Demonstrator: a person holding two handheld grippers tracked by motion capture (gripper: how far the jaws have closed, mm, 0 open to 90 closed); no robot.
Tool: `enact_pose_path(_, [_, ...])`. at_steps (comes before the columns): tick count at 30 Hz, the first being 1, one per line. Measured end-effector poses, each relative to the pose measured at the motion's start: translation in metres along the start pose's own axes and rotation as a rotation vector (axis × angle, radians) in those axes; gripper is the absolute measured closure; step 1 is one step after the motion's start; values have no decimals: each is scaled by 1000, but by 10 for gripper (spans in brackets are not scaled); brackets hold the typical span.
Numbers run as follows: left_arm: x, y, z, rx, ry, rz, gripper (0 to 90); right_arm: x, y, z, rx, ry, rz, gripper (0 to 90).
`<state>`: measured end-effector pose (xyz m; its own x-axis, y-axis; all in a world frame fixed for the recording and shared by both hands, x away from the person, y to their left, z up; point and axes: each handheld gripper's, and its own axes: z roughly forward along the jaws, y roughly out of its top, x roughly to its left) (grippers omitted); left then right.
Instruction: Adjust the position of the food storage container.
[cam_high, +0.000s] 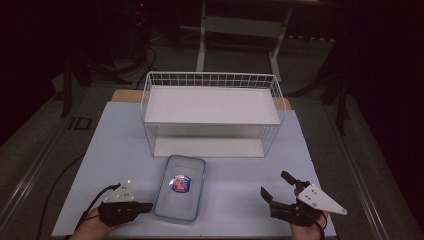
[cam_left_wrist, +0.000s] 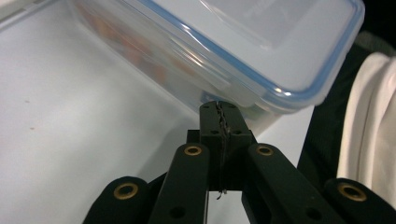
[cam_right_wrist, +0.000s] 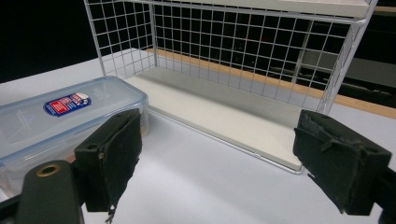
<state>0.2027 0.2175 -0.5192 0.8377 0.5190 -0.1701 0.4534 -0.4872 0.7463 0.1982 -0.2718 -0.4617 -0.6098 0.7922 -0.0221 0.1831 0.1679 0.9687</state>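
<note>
My left claw (cam_high: 146, 206) is sitting closed and empty against the lidded plastic container (cam_high: 180, 187); my right claw (cam_high: 274, 187) is gaping open, holding nothing, with the container off to its left.

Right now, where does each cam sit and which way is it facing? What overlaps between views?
High view: above the person's side, looking forward and down on the table; shows both hands, left tongs and right tongs.
Left gripper view: on the left tongs, shut, tips at the lidded plastic container.
Right gripper view: on the right tongs, open, facing the wire shelf rack.
Shared: the container and the table show in all three.
</note>
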Motion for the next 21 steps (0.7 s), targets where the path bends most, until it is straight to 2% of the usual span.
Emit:
enact_pose_path(6, [-8,5,11,18,-32,26,886,0,0,0,2,-3,1,152])
enact_pose_path(10, [-13,11,20,14,-61,29,886,0,0,0,2,-3,-1,154])
enact_pose_path(16, [-26,25,39,21,-114,69,886,0,0,-1,0,-5,0,155])
enact_pose_path(21, [-33,35,54,26,-137,97,886,0,0,-1,0,-5,-1,155])
